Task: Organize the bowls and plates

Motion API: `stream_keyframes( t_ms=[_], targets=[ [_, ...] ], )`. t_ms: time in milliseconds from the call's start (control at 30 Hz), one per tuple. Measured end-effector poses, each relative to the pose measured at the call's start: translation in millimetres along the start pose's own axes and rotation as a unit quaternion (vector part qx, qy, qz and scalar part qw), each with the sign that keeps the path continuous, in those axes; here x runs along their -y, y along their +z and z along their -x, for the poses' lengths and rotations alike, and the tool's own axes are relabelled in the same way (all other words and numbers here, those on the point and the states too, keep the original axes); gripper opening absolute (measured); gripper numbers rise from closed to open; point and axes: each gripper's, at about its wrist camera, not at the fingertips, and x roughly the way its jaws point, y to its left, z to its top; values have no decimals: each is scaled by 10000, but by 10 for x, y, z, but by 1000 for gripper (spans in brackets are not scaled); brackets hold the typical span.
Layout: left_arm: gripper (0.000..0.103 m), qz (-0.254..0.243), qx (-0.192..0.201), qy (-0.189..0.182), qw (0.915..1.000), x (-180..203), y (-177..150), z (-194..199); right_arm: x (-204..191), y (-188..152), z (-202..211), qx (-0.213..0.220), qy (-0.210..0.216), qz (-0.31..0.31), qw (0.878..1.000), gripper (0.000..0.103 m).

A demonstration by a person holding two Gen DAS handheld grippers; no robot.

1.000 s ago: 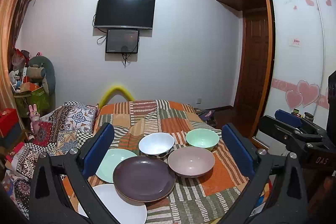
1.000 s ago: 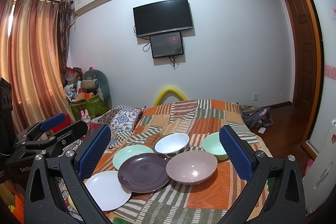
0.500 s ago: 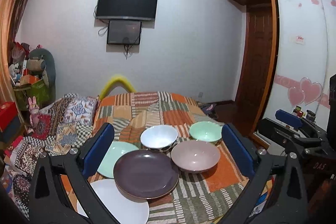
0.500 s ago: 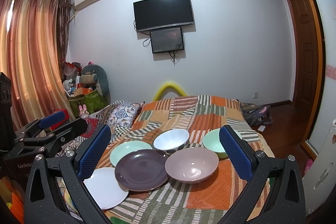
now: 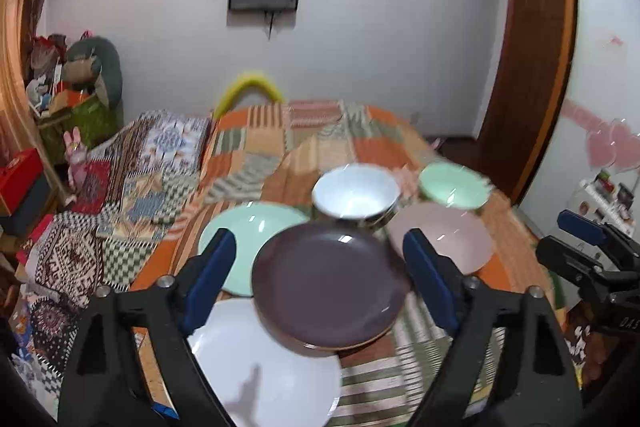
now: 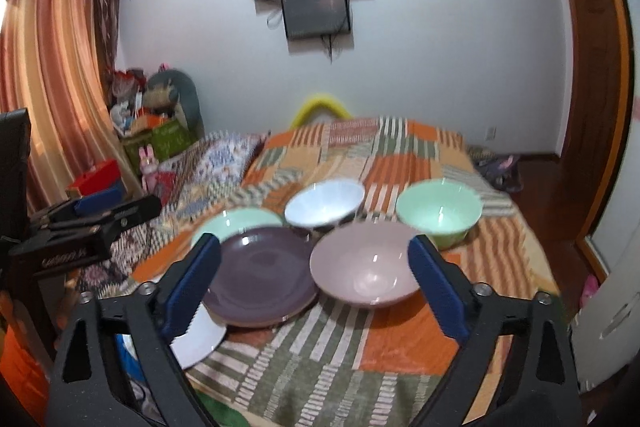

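Plates and bowls sit close together on a patchwork bedspread (image 6: 400,339), none stacked properly yet: a purple plate (image 5: 328,287) overlaps a white plate (image 5: 276,379) and a green plate (image 5: 248,231), with a white bowl (image 6: 324,203), pink bowl (image 6: 364,263) and green bowl (image 6: 438,211) just beyond. The left gripper (image 5: 320,275) and right gripper (image 6: 316,283) both hover above the crockery with fingers spread wide, grasping nothing. The likely trouble is the soft bed: pressing down on a rim could tip a dish or slide it into its neighbour, and the purple plate, resting on other plates, may skid when pinched. Being round, the dishes have no long axis; the bowls stand upright, openings up, and the plates lie roughly flat, the purple one seemingly tilted a little.
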Motion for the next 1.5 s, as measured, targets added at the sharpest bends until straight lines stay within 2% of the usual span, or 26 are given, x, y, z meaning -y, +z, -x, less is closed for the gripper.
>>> stream_keyframes(
  t_ms=[100,267,400,500,667,733,800,1067,1400,1500],
  targets=[
    [81,28,-214,94,9997,-96,-79,-187,29,-59,-157,-290,83,-88,9995,83],
    [72,49,-580,196,9981,-280,-195,-512,99,-198,-456,-869,242,-290,9955,66],
    [57,67,-912,232,9955,-425,-257,-751,94,-299,-648,-1239,297,-329,9913,56],
    [50,191,-1190,169,9926,-564,-301,-963,96,-356,-803,-1504,320,-352,9875,51],
    [43,385,-1433,84,9889,-745,-338,-1232,101,-427,-1036,-1847,345,-390,9814,43],
    [34,475,-1504,3,9875,-806,-349,-1345,95,-434,-1128,-1958,357,-399,9792,38],
    [30,520,-1579,-68,9861,-833,-352,-1427,82,-437,-1198,-2027,346,-369,9779,33],
    [27,641,-1775,-215,9818,-915,-391,-1694,22,-459,-1408,-2225,274,-341,9740,32],
    [27,645,-1873,-388,9794,-935,-438,-1843,40,-492,-1575,-2413,183,-394,9695,25],
    [20,654,-1932,-591,9772,-916,-451,-1866,14,-478,-1584,-2393,164,-410,9699,25]
  ],
)
